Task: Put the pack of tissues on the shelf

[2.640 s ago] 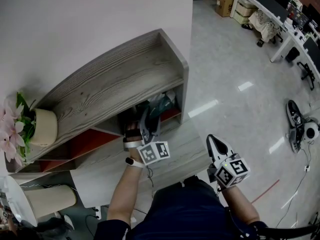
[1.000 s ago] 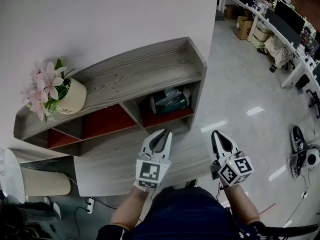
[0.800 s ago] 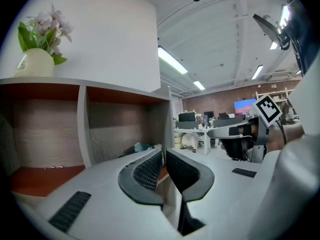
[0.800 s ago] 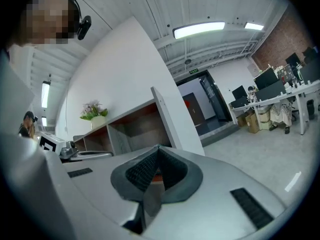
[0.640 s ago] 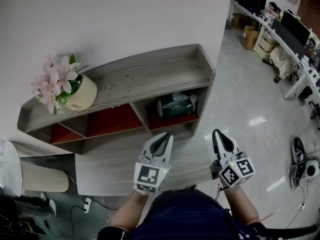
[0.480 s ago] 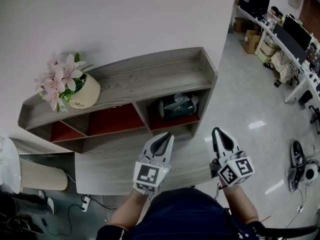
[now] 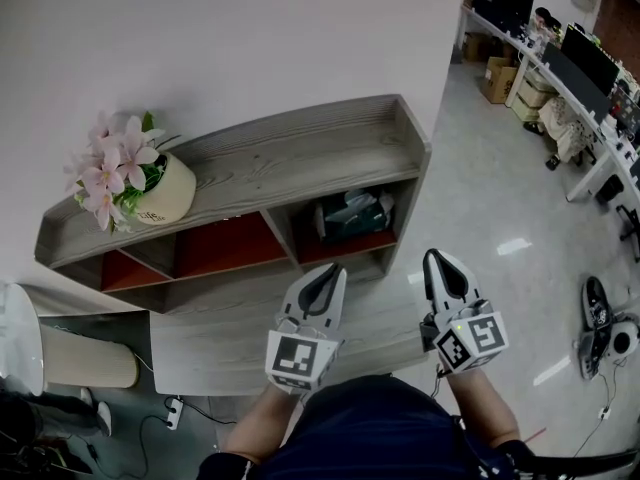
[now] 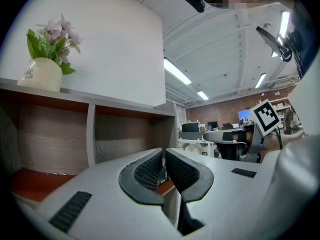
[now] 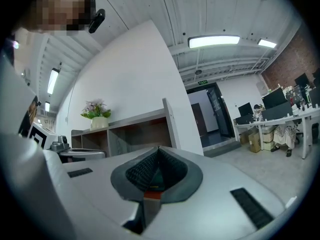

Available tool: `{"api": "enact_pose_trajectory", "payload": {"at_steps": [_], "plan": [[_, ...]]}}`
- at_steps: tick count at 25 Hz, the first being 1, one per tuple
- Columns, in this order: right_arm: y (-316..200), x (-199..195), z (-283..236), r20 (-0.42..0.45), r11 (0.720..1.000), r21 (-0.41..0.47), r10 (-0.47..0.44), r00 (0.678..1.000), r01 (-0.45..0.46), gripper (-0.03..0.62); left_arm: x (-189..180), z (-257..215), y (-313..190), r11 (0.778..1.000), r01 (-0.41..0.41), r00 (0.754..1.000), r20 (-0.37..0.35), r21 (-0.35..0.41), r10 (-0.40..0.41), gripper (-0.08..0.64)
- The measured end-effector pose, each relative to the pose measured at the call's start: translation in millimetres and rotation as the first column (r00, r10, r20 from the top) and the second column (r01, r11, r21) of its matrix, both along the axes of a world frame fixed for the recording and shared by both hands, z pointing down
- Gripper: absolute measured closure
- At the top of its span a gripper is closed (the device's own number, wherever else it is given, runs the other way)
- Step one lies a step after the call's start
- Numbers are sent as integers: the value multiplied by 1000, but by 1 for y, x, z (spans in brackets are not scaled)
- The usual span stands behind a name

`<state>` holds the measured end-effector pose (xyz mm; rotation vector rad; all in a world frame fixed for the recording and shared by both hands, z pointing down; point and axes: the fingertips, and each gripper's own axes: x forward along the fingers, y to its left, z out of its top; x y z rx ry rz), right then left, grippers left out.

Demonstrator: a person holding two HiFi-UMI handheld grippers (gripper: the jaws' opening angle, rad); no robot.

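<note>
the pack of tissues (image 7: pixel 352 214) lies in the right-hand compartment of the shelf (image 7: pixel 290 153), on its red floor, so the task looks done. the left gripper (image 7: pixel 322 276) and the right gripper (image 7: pixel 444 266) hang side by side in front of the person, well apart from the pack. both pairs of jaws are closed with nothing between them, as each gripper view shows.

little can go wrong from here. the likeliest trouble is the pack itself. from the head view it is hard to tell how far back it sits, and if it lies near the front lip it could slide or tip out. a careless swing of either gripper toward the shelf could also nudge it or bump the frame. a hard bump might rock the flower pot (image 7: pixel 165 193), which stands near the left end of the top board.

just below the shelf, a grey wood-grain surface (image 7: pixel 220 333) runs under the grippers, and the part in view is bare. the shelf stands against a plain white wall (image 7: pixel 250 38) near its corner. to the right a glossy pale floor (image 7: pixel 500 198) opens onto an office with desks (image 7: pixel 590 98) carrying monitors and a cardboard box (image 7: pixel 497 78) near them.
</note>
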<state>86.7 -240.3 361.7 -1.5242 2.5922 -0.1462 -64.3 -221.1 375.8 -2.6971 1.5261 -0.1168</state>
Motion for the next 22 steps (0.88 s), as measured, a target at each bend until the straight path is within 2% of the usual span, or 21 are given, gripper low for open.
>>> {"api": "enact_pose_trajectory", "payload": {"at_steps": [6,16,22], "plan": [[-4,2,-11,-10,999,39,7,1000,-7,581,-15,-8,-8,999,37,999,-14,16,-36,526],[2,-20,-5,-19,998,25,-51,998,52,581,-23,-3,-10,999,51,998,-39,5,-51,527],[1,-21,1,-32,999,9,-49,998,50,581,-29,-1,-12,998,58,998,-35,0,-58,526]]}}
